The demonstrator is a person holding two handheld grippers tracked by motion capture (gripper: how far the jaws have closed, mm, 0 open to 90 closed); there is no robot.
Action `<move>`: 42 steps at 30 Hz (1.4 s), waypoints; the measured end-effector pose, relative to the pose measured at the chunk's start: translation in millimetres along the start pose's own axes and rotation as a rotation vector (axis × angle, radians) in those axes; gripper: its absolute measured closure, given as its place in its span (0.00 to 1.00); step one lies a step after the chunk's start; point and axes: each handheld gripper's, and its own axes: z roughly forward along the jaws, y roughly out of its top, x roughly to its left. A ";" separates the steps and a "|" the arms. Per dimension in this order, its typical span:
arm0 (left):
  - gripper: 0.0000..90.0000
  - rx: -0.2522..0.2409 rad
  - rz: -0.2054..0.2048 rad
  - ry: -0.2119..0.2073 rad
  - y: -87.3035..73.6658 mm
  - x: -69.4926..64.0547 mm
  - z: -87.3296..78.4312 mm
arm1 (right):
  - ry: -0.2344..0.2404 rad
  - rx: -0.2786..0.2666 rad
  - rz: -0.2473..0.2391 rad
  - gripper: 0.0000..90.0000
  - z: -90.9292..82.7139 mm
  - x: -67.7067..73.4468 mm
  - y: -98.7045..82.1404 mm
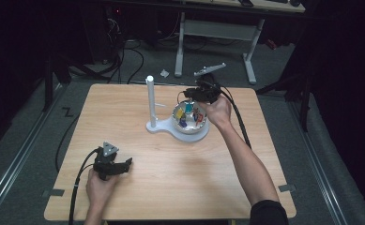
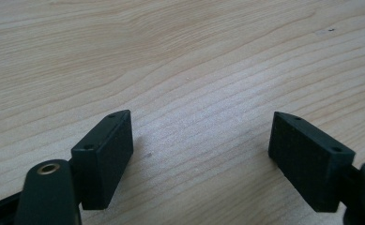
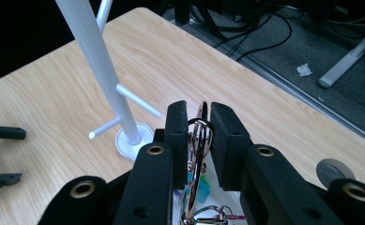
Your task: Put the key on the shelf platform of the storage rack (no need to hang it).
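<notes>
Nearest us, our left gripper rests low on the wooden table, its jaws standing wide apart with bare wood grain between them and nothing held; we judge it idle for this step. Farther out, our right gripper has its jaws pressed together on a metal key ring, from which small coloured tags hang down toward the white bowl; in the high view that gripper sits over the bowl's far rim, and the remaining coloured keychains lie inside the bowl. Just beside the bowl, on the same white base, stands the white stand, an upright post with short side pegs sticking out low on it. We take the step in hand to be lifting the ring clear of the bowl and hanging it on a peg. To do it well, we should raise it straight until the dangling tags are free of the others, keep the clamp firm since the ring is thin and slick, then turn the ring's opening to face a peg tip and slide it on before opening. Beyond the table are dark floor cables and a desk frame.
</notes>
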 end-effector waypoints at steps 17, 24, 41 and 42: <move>0.25 0.000 -0.001 0.000 0.0 -0.1 0.0 | -0.005 0.056 -0.011 0.87 14.1 -2.0 -15.1; 0.25 -0.001 -0.002 0.000 0.0 -0.1 0.0 | -0.002 0.072 -0.019 0.87 17.6 -1.2 -19.0; 0.25 0.002 0.000 -0.002 0.1 0.1 -0.2 | 0.019 0.150 0.004 0.87 29.9 -5.3 -39.7; 0.25 0.000 -0.001 -0.001 0.0 0.0 0.0 | 0.017 0.154 0.006 0.87 30.7 -6.1 -41.2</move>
